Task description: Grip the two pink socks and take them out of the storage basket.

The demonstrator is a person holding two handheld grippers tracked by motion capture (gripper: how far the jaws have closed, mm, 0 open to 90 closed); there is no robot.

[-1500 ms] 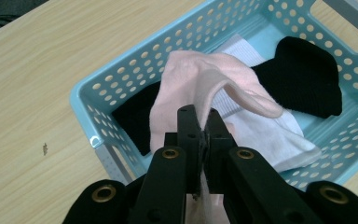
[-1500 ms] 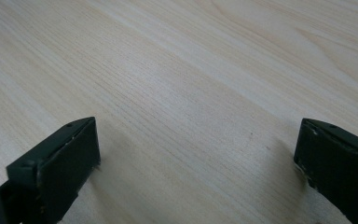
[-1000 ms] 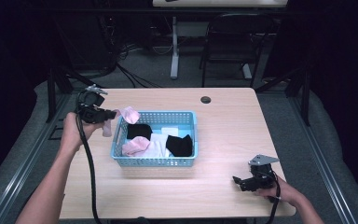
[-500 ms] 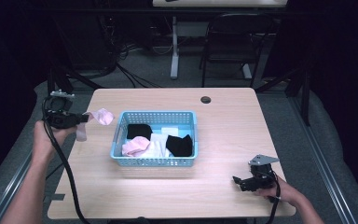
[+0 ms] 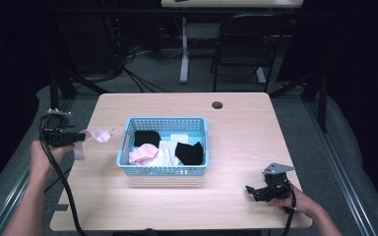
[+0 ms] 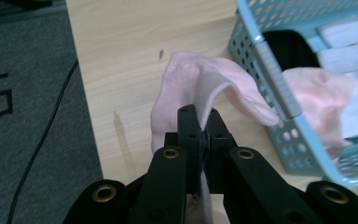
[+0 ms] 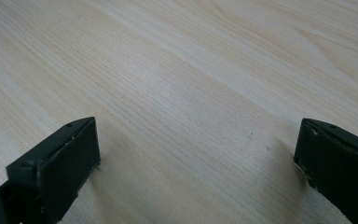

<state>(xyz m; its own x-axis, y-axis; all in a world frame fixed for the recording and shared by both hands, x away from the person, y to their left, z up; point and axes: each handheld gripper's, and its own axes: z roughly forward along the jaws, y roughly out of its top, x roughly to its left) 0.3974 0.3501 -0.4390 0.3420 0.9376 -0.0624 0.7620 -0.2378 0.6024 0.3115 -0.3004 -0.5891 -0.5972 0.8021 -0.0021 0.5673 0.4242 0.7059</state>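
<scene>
Left gripper view: closed fingers [image 6: 204, 122] pinch the soft pink fabric sock [image 6: 200, 88], draping toward the light-blue perforated plastic basket [image 6: 279, 100], probably still above the desk [image 6: 121, 70].

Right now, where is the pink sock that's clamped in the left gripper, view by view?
High view: the pink sock hangs at the left gripper, over the table's left edge, just left of the blue basket.
Left gripper view: centre frame, the sock pinched between the shut jaws, draping toward the basket's rim.
Right gripper view: bare wooden table between open jaws; no sock.
Shared landmark: the blue basket, in the high and left gripper views.
</scene>
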